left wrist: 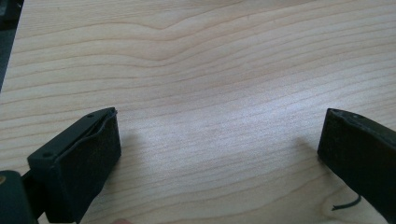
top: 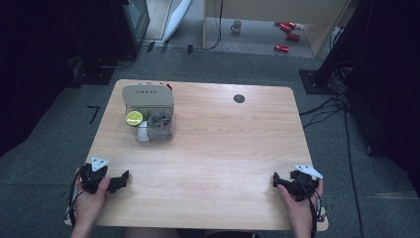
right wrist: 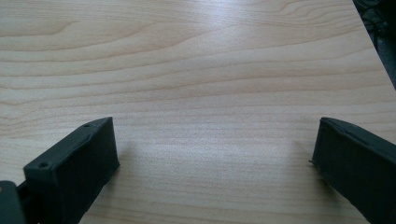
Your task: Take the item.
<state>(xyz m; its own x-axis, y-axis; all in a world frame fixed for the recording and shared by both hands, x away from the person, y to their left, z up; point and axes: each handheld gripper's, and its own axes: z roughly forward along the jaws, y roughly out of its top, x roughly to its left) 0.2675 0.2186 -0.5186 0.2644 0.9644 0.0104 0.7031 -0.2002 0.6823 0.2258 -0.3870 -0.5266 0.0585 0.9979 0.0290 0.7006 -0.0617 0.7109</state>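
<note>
My left gripper (top: 124,177) rests on the wooden table (top: 223,144) near its front left corner, held by a hand, jaws wide apart with only bare wood between them (left wrist: 219,135). At the front right, my right gripper (top: 275,179) lies low on the table in the other hand, also open over bare wood (right wrist: 215,140). A clear plastic box (top: 154,124) with a beige lid (top: 148,94) leaning at its back stands at the far left of the table and holds small grey items. A green lime half (top: 134,118) sits at the box's left side, a white item (top: 143,133) just below it.
A dark round grommet (top: 239,98) sits in the tabletop at the far middle. Beyond the table, on the floor, are red cans (top: 282,48), a mug (top: 236,26) and cables (top: 327,106). Grey carpet surrounds the table.
</note>
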